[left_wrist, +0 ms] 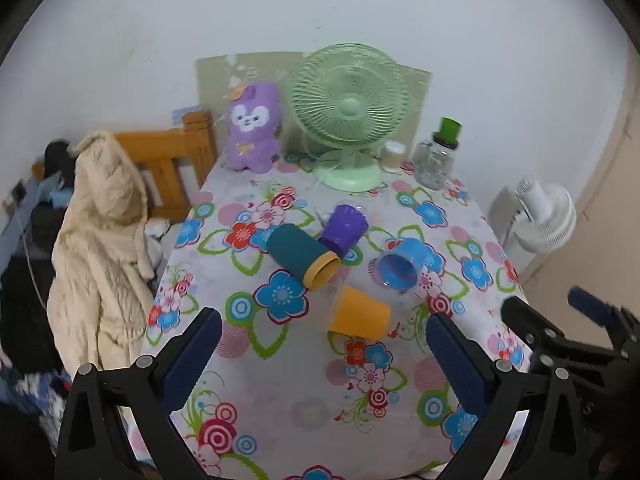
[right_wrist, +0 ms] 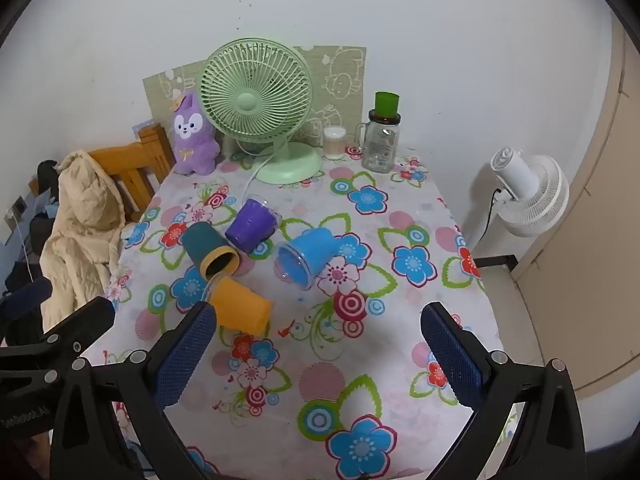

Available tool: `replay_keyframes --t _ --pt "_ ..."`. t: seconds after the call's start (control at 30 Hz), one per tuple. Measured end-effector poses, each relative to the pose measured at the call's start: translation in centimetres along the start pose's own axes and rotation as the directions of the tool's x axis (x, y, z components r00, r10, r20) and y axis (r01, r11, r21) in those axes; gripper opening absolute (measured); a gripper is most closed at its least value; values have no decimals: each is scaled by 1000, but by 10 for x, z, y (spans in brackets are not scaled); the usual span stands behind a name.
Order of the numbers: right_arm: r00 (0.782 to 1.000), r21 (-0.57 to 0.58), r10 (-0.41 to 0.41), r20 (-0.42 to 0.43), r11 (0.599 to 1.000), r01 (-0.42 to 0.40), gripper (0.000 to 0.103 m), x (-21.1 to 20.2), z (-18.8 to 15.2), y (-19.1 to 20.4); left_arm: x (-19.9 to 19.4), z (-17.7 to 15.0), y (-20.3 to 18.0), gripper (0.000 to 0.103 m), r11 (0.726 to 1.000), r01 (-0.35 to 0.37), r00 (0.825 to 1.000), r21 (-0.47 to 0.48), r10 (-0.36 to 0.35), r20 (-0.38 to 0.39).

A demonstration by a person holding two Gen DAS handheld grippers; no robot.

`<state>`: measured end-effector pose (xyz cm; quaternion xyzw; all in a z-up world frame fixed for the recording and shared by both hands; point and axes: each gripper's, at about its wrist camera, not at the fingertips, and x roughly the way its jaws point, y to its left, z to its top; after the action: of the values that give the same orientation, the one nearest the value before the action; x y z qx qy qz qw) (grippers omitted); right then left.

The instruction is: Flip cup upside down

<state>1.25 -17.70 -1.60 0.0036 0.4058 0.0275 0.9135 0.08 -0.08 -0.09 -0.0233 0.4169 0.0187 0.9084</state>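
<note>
Floral tablecloth (right_wrist: 360, 360) carries four cups on their sides: orange cup (right_wrist: 240, 310), teal cup (right_wrist: 210, 250), purple cup (right_wrist: 252, 224), blue cup (right_wrist: 308, 254). Left gripper (left_wrist: 320, 354) and right gripper (right_wrist: 318, 354) hover above, jaws spread and empty, orange cup nearest both. Blue and teal interiors look empty; the glass jar (right_wrist: 378, 146) at the back carries a green cup (right_wrist: 386, 104).

Desk cloth (right_wrist: 400, 208) white with blue, red and pink flowers; cups: teal cup (right_wrist: 208, 248) with yellow rim, purple cup (right_wrist: 252, 226), blue cup (right_wrist: 310, 254), orange cup (right_wrist: 240, 308); far desk fan (right_wrist: 256, 100) pale green; plush toy (right_wrist: 192, 138) purple.
</note>
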Motion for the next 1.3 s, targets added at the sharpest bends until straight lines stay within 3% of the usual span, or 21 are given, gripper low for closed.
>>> replay_keyframes --t 0.1,0.33,0.5,1.3 --pt "1000 12 10 9 1000 -10 103 2 -2 7 7 0 -6 103 1000 -2 1000 -5 2 -32" --pt "1000 11 13 14 1000 -13 103 2 1 -3 8 0 5 103 998 50 999 -22 -51 -7" --pt "1000 3 -10 17 1000 10 103 2 -2 0 9 0 2 103 1000 8 1000 -3 -8 -1" --pt "1000 -4 9 12 1000 -9 103 6 -1 -1 11 -1 4 103 1000 9 1000 -9 -9 -12"
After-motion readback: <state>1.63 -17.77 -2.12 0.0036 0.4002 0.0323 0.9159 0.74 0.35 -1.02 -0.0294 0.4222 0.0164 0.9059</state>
